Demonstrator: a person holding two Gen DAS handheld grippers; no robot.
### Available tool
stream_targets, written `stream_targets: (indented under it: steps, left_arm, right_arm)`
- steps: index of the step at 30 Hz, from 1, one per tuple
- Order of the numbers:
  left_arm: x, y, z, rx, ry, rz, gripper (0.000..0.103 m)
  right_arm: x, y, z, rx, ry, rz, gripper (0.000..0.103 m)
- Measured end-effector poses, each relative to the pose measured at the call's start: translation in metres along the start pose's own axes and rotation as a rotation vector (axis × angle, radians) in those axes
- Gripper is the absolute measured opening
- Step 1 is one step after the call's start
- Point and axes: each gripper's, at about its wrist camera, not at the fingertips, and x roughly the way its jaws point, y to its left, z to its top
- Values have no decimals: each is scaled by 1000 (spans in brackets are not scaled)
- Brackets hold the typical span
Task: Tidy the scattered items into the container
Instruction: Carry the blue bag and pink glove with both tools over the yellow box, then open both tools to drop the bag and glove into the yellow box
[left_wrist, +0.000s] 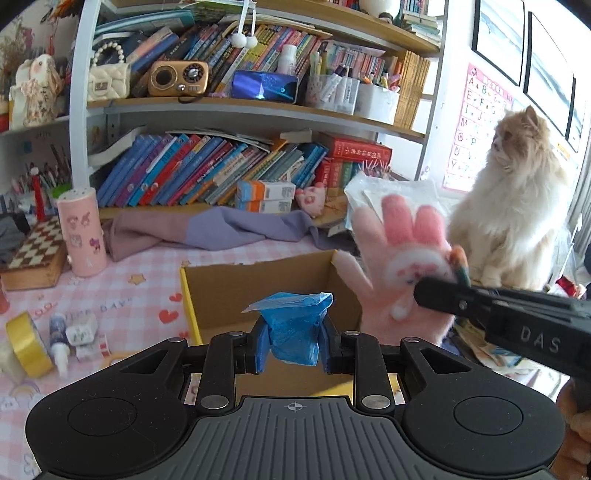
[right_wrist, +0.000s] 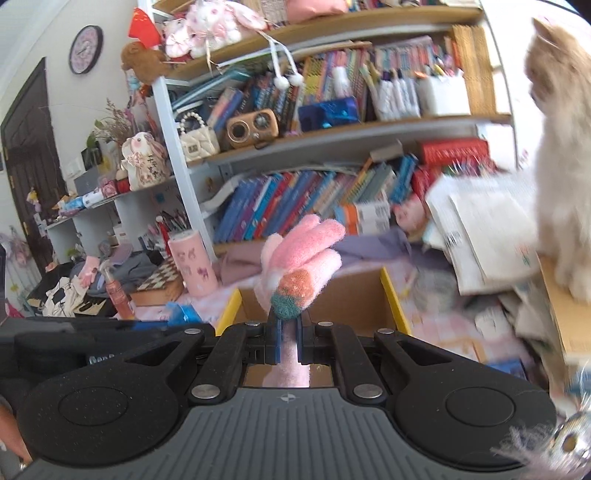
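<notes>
meanwhile, two items are held above the cardboard box (left_wrist: 221, 291).
a crumpled blue plastic bag (left_wrist: 293, 325) is pinched in the left gripper (left_wrist: 293, 347) jaws over the box opening; a fluffy pink glove (right_wrist: 299, 258) is clamped upright in the right gripper (right_wrist: 290, 341) jaws, beside a cat (left_wrist: 513, 192).

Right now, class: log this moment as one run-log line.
left gripper: shut on blue bag | right gripper: shut on pink glove | both above cardboard box | nothing released
</notes>
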Motion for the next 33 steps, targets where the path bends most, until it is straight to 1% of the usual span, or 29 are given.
stream_targets:
  steps: [3, 6, 11, 16, 19, 22, 26, 30, 33]
  left_arm:
    - [19, -3, 2, 46, 5, 33, 25]
    - [38, -7, -2, 105, 28, 62, 25]
    - [67, -4, -9, 132, 90, 81, 25]
    - [90, -5, -16, 198, 144, 91, 25]
    - [97, -1, -21, 202, 172, 94, 25]
    - [97, 5, -25, 193, 189, 89, 25]
    - [99, 12, -29, 185, 220, 91, 25]
    - [101, 17, -26, 174, 218, 88, 25]
    - [103, 20, -22, 168, 214, 81, 25]
  right_arm:
    - [28, -7, 4, -20, 28, -4, 7]
    - [56, -14, -2, -50, 81, -25, 7]
    - [91, -24, -18, -100, 166, -45, 7]
    - [114, -34, -32, -123, 260, -61, 7]
    - [118, -36, -39, -94, 323, -53, 7]
    - [115, -29, -46, -82, 368, -17, 7]
    - [111, -21, -48, -65, 382, 13, 7]
    - [108, -16, -51, -32, 401, 47, 7]
    - [113, -16, -50, -28, 408, 52, 7]
